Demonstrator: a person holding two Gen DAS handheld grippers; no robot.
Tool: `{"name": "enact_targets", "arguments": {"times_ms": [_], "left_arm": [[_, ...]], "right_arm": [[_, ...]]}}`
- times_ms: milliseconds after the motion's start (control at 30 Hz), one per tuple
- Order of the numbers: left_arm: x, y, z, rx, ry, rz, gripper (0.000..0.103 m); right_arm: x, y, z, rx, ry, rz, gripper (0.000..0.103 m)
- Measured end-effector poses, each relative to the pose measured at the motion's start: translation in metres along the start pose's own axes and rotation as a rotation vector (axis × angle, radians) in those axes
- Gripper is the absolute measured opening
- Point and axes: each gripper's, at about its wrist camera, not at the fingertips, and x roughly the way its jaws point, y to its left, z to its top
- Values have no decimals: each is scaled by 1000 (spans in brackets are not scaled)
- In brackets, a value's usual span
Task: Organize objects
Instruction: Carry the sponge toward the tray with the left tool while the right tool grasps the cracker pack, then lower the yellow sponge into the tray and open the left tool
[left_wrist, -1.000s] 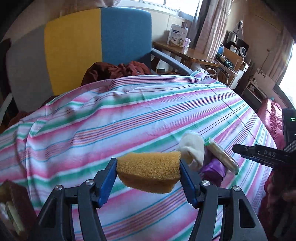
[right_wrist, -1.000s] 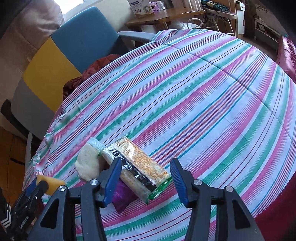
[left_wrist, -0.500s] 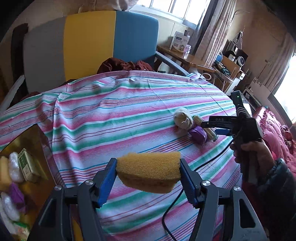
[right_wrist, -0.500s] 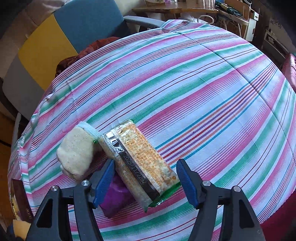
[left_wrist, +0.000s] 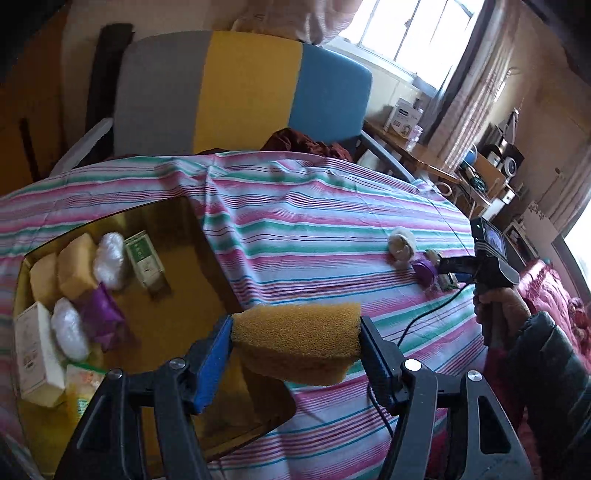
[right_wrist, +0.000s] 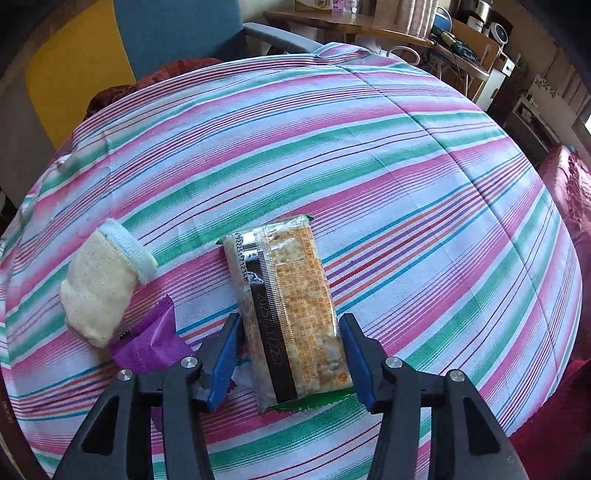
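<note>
My left gripper (left_wrist: 297, 350) is shut on a yellow sponge (left_wrist: 297, 339) and holds it above the right edge of a gold tray (left_wrist: 173, 317). The tray holds sponges, white puffs, a purple packet and small boxes. My right gripper (right_wrist: 291, 354) is open, its jaws on either side of a cracker packet (right_wrist: 288, 314) lying on the striped tablecloth (right_wrist: 332, 147). A cream scrub mitt (right_wrist: 99, 284) and a purple packet (right_wrist: 151, 339) lie left of it. The right gripper also shows in the left wrist view (left_wrist: 454, 269).
A grey, yellow and blue chair (left_wrist: 236, 92) stands behind the table with dark red cloth (left_wrist: 303, 142) on its seat. A wooden side table (left_wrist: 413, 151) with a box is at the back right. A black cable (left_wrist: 413, 328) runs across the cloth.
My left gripper has carried the sponge left, bringing the gold tray into view under it. My right gripper has closed in on the cracker packet, which now lies between its jaws.
</note>
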Motion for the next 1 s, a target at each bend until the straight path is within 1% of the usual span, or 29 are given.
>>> {"name": "enact_targets", "arguments": {"times_ms": [133, 267, 400, 500, 533, 600, 667, 733, 767, 833, 867, 1000], "left_arm": [[-29, 48, -12, -105, -54, 100, 67], [-52, 91, -30, -187, -75, 183, 67], [-68, 119, -52, -247, -85, 204, 67], [-66, 124, -62, -258, -81, 195, 67], [-64, 124, -63, -256, -74, 184, 67], [-57, 116, -63, -221, -60, 158, 67], [-46, 105, -59, -159, -48, 173, 67], [-37, 100, -53, -124, -34, 174, 67], [-31, 98, -50, -109, -19, 172, 67], [-19, 97, -48, -84, 26, 197, 67], [-15, 97, -48, -74, 42, 193, 67], [-10, 97, -53, -37, 81, 190, 67]], "right_arm": [[1, 0, -2, -11, -4, -5, 54], [2, 0, -4, -26, -14, -18, 54], [4, 1, -4, -45, -20, -36, 54], [4, 1, -5, -57, -26, -43, 52], [5, 1, -5, -61, -27, -44, 51], [5, 2, -5, -71, -30, -48, 50], [1, -6, -8, -76, -32, -52, 50], [-1, -7, -11, -77, -33, -53, 50], [-1, -7, -11, -77, -33, -53, 50], [0, -8, -10, -77, -33, -52, 50], [0, -8, -10, -77, -33, -53, 50], [0, -6, -9, -84, -32, -57, 50]]}}
